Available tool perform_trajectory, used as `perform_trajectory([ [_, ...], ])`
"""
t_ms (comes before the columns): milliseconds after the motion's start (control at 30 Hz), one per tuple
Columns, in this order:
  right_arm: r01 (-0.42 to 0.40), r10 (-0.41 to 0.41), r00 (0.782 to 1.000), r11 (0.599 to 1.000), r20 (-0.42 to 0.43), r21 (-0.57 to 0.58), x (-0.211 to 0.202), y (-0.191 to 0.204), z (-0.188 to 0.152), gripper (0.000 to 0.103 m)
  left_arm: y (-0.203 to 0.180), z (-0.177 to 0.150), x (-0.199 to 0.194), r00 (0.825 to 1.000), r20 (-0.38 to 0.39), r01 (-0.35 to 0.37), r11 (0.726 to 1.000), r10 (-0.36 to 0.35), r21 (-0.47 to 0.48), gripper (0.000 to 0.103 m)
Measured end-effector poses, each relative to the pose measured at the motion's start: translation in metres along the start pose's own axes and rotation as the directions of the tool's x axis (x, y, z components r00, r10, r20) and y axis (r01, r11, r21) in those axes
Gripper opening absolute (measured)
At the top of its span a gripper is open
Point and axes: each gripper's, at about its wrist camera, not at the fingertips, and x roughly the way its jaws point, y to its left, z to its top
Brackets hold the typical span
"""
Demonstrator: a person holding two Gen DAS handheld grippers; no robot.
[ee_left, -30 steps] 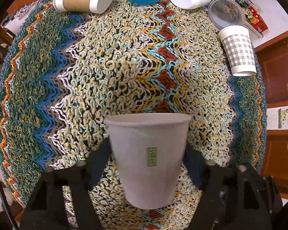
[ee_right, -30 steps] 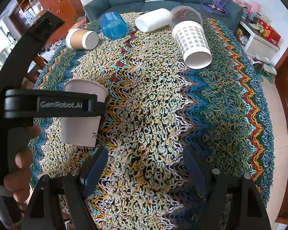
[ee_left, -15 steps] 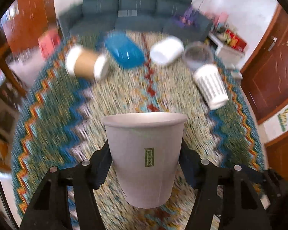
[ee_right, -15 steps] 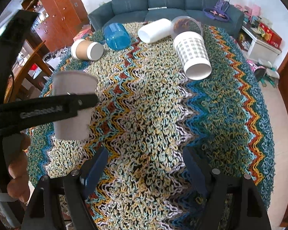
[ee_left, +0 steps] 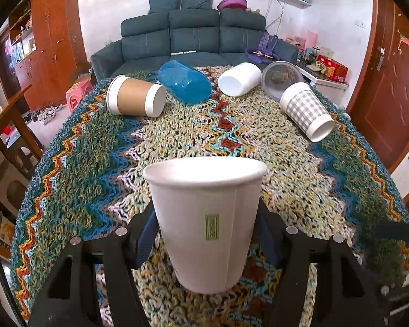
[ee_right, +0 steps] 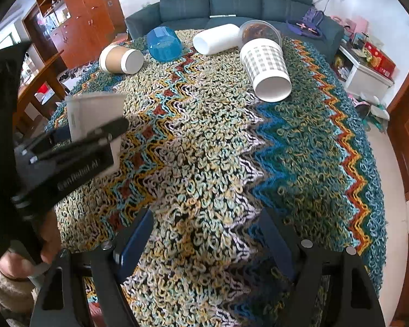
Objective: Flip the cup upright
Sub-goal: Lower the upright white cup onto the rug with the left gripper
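Observation:
My left gripper (ee_left: pixel 205 234) is shut on a plain white paper cup (ee_left: pixel 205 218) with a small green label, rim up, bottom just above the woven cloth. In the right wrist view the same cup (ee_right: pixel 94 120) shows blurred at the left, held by the left gripper (ee_right: pixel 76 150). My right gripper (ee_right: pixel 204 242) is open and empty over the cloth's near middle. Other cups lie on their sides at the far end: a brown-sleeved cup (ee_left: pixel 136 99), a blue cup (ee_left: pixel 185 81), a white cup (ee_left: pixel 240 79) and a checked cup (ee_left: pixel 306 110).
A round table under a zigzag woven cloth (ee_left: pixel 231 136) fills both views. A clear plastic lid (ee_left: pixel 280 75) lies behind the checked cup. A dark sofa (ee_left: pixel 193 41) stands beyond the table, a wooden chair (ee_left: pixel 8 125) at the left.
The left gripper has tilted up from looking down at the cloth to looking level across the table. The cup stays in its grip, rim up. The right gripper has barely moved.

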Motion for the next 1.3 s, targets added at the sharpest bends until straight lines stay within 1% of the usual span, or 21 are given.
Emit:
perform_trajectory([
  [33, 0.001, -0.001, 1.000, 1.000, -0.001, 0.003, -0.001, -0.001, -0.001, 0.081, -0.001, -0.002, -0.001, 1.000, -0.012, -0.003, 1.000, 0.003, 0.006, 0.068],
  [67, 0.002, -0.002, 1.000, 1.000, -0.001, 0.003, -0.001, -0.001, -0.002, 0.081, -0.002, -0.004, 0.001, 0.999, -0.039, 0.001, 1.000, -0.001, 0.012, 0.068],
  [100, 0.003, -0.003, 1.000, 1.000, -0.001, 0.003, -0.001, -0.002, -0.003, 0.081, -0.002, -0.007, 0.005, 0.996, -0.090, 0.013, 1.000, -0.012, 0.011, 0.068],
  [167, 0.004, -0.004, 1.000, 1.000, -0.004, 0.003, -0.002, -0.002, -0.004, 0.081, -0.002, -0.015, 0.012, 0.984, -0.175, 0.033, 0.999, -0.033, -0.002, 0.068],
  [200, 0.002, -0.002, 1.000, 1.000, -0.005, 0.004, -0.002, -0.001, -0.005, 0.081, 0.000, -0.020, 0.016, 0.974, -0.221, 0.041, 0.999, -0.043, -0.015, 0.068],
  [233, -0.002, 0.002, 1.000, 1.000, -0.007, 0.005, -0.002, 0.000, -0.005, 0.081, 0.002, -0.024, 0.019, 0.967, -0.249, 0.048, 0.998, -0.053, -0.029, 0.067],
  [300, -0.001, 0.001, 1.000, 1.000, -0.003, 0.001, -0.004, 0.001, -0.005, 0.081, 0.001, -0.027, 0.012, 0.973, -0.227, 0.040, 0.999, -0.043, -0.018, 0.068],
  [400, 0.004, -0.004, 1.000, 1.000, 0.007, -0.012, -0.007, 0.004, -0.007, 0.081, -0.001, -0.030, 0.006, 0.970, -0.236, 0.054, 0.998, -0.057, -0.015, 0.068],
  [567, 0.007, -0.007, 1.000, 1.000, 0.016, -0.030, -0.011, 0.009, -0.007, 0.081, -0.004, -0.031, 0.002, 0.965, -0.255, 0.058, 0.998, -0.058, -0.008, 0.069],
  [667, 0.005, -0.005, 1.000, 0.999, 0.019, -0.033, -0.013, 0.010, -0.008, 0.081, -0.003, -0.032, -0.001, 0.962, -0.265, 0.072, 0.997, -0.074, -0.019, 0.078],
  [700, 0.005, -0.005, 1.000, 0.999, 0.021, -0.034, -0.014, 0.010, -0.008, 0.081, -0.003, -0.031, -0.003, 0.961, -0.265, 0.074, 0.997, -0.076, -0.017, 0.084],
  [733, 0.005, -0.005, 1.000, 0.999, 0.021, -0.034, -0.014, 0.010, -0.008, 0.081, -0.003, -0.030, -0.004, 0.961, -0.265, 0.074, 0.997, -0.074, -0.012, 0.087],
  [867, 0.004, -0.003, 1.000, 0.999, 0.025, -0.032, -0.018, 0.010, -0.008, 0.081, -0.002, -0.031, -0.017, 0.964, -0.257, 0.069, 0.998, -0.063, 0.012, 0.087],
  [1000, -0.002, 0.003, 1.000, 0.999, 0.031, -0.033, -0.023, 0.010, -0.008, 0.081, 0.002, -0.029, -0.032, 0.962, -0.270, 0.051, 0.998, -0.043, 0.024, 0.087],
  [1167, -0.016, 0.018, 0.999, 0.999, 0.046, -0.046, -0.035, 0.014, -0.006, 0.081, 0.015, -0.023, -0.054, 0.960, -0.277, 0.032, 0.999, -0.034, -0.012, 0.087],
  [1300, -0.035, 0.039, 0.997, 0.998, 0.065, -0.056, -0.051, 0.019, -0.002, 0.081, 0.022, -0.003, -0.077, 0.965, -0.260, -0.001, 1.000, -0.007, -0.031, 0.087],
])
